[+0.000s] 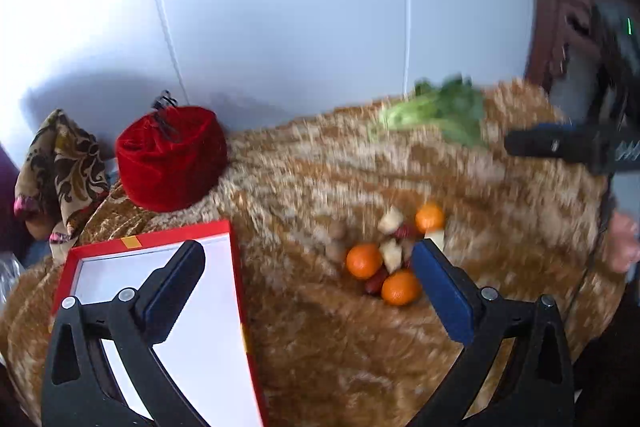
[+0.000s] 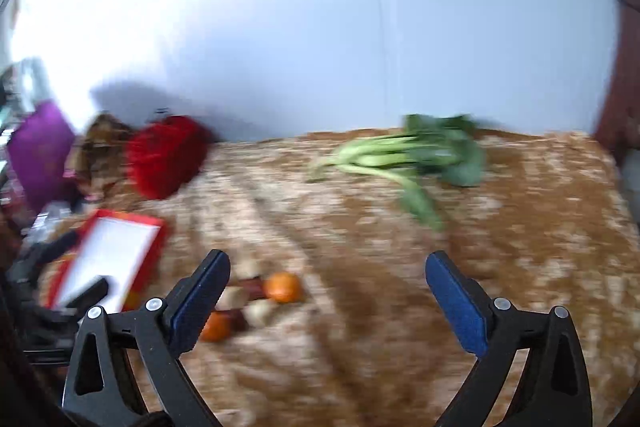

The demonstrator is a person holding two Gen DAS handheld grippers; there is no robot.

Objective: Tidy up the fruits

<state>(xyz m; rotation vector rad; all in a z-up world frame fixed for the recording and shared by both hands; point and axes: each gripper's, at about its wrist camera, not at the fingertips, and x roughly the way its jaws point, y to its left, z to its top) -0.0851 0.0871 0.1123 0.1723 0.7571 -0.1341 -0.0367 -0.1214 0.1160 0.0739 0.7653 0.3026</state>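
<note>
1. Pale blue-white wall fills the upper half of both views; below it a mottled golden-brown plush cloth [image 1: 320,347] covers the desk.
2. Loose fruit lies in a small heap in the lower middle of the left wrist view: three round orange tangerines [image 1: 363,261], pale cut fruit chunks [image 1: 391,251] and dark red pieces [image 1: 377,283], all touching or just beside one another. In the right wrist view the same heap sits at lower left, partly behind the left-hand finger.
3. A shallow red cardboard box with a white inside [image 1: 236,267] lies at lower left of the left wrist view, apparently empty where it shows; it is the likely place for the fruit.
4. The left gripper [image 1: 308,279] hangs with its blue-padded fingers [image 1: 442,297] spread and holding nothing, one over the box, the other just beside the heap.
5. The right gripper [image 2: 327,291] is likewise spread and empty, above bare cloth to the right of the heap.
6. Both views are blurred, so fine detail of the fruit is uncertain.
7. A good first grasp would probably take an outer tangerine, fingers straddling its widest part, closing gently so the neighbours are not scattered.
8. A bunch of green leafy stalks [image 2: 404,155] and a red velvet round pouch [image 1: 170,157] at the back are well apart and need not be disturbed.
</note>
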